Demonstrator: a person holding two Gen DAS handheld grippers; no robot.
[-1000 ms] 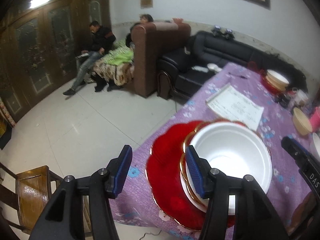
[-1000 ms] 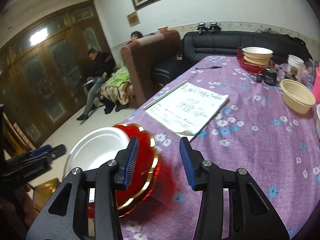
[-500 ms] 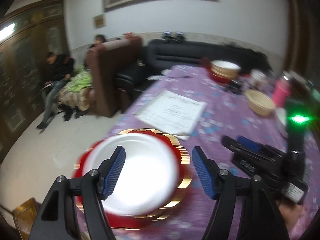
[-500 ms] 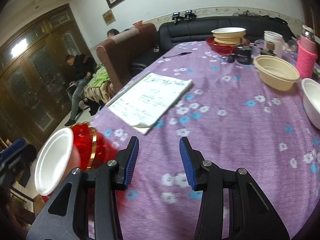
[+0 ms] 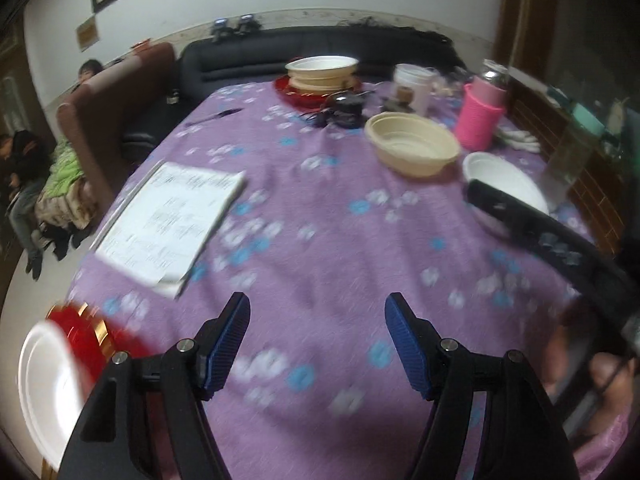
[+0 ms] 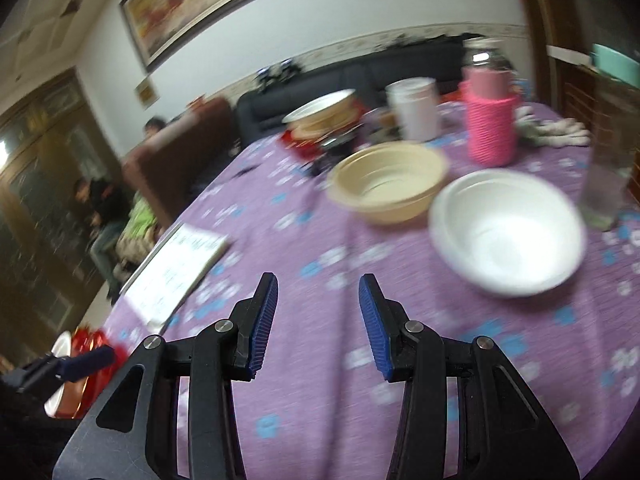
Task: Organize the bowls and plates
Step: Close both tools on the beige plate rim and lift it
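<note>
My left gripper (image 5: 317,330) is open and empty above the purple tablecloth (image 5: 320,240). A white bowl (image 5: 44,384) on red gold-rimmed plates (image 5: 80,328) sits at the table's near left corner. My right gripper (image 6: 316,316) is open and empty, facing a white bowl (image 6: 508,232) and a beige bowl (image 6: 392,184). Both bowls also show in the left wrist view, white (image 5: 504,184) and beige (image 5: 414,144). A far stack of bowls on a red plate (image 5: 320,74) stands at the back.
A paper notepad (image 5: 172,220) lies on the left of the table. A pink-sleeved bottle (image 6: 490,120), a white cup (image 6: 414,108), a glass (image 6: 608,184) and a dark gadget (image 5: 340,110) stand at the back. People sit by the sofa at left.
Both grippers have swung right, away from the red plate stack toward the bowls on the right. The left gripper has opened wider. The stack stays at the near left corner.
</note>
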